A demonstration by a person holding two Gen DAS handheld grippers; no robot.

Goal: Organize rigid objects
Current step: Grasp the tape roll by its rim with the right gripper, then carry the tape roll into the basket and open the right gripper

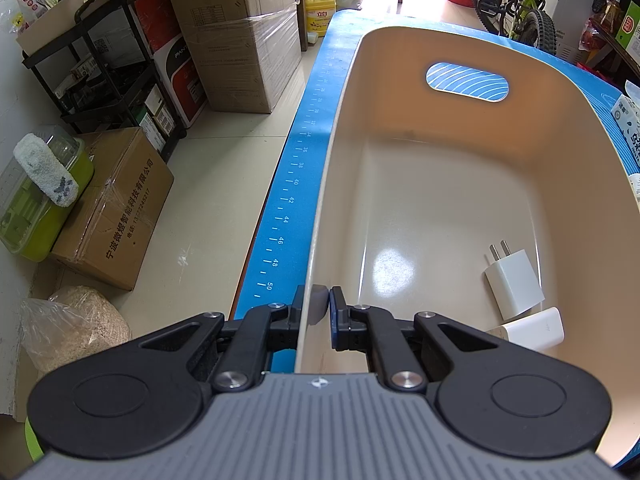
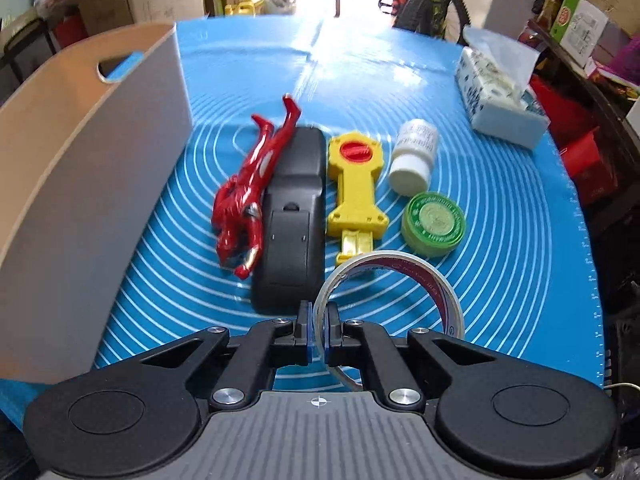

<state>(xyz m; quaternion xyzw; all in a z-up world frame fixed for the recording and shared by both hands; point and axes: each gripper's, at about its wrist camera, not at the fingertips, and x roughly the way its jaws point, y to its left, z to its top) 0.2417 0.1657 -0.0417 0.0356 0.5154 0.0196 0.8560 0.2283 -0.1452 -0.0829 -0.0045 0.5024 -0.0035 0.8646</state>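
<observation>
Two chargers (image 1: 516, 288) lie in the bin (image 1: 344, 128); left gripper (image 1: 319, 304) clamps its rim, right gripper (image 2: 319, 316) pinches the tape roll (image 2: 390, 280) at the mat's (image 2: 500, 240) near edge; five items remain.

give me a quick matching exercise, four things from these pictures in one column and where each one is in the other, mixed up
Things:
1. tape roll
2. white charger
3. green tin
4. left gripper

Places:
A. lying inside the tub
B. clamped on the tub's near rim
C. pinched by its wall in the right gripper
D. on the blue mat, just in front of the white bottle

Pairs: 1-C, 2-A, 3-D, 4-B
</observation>
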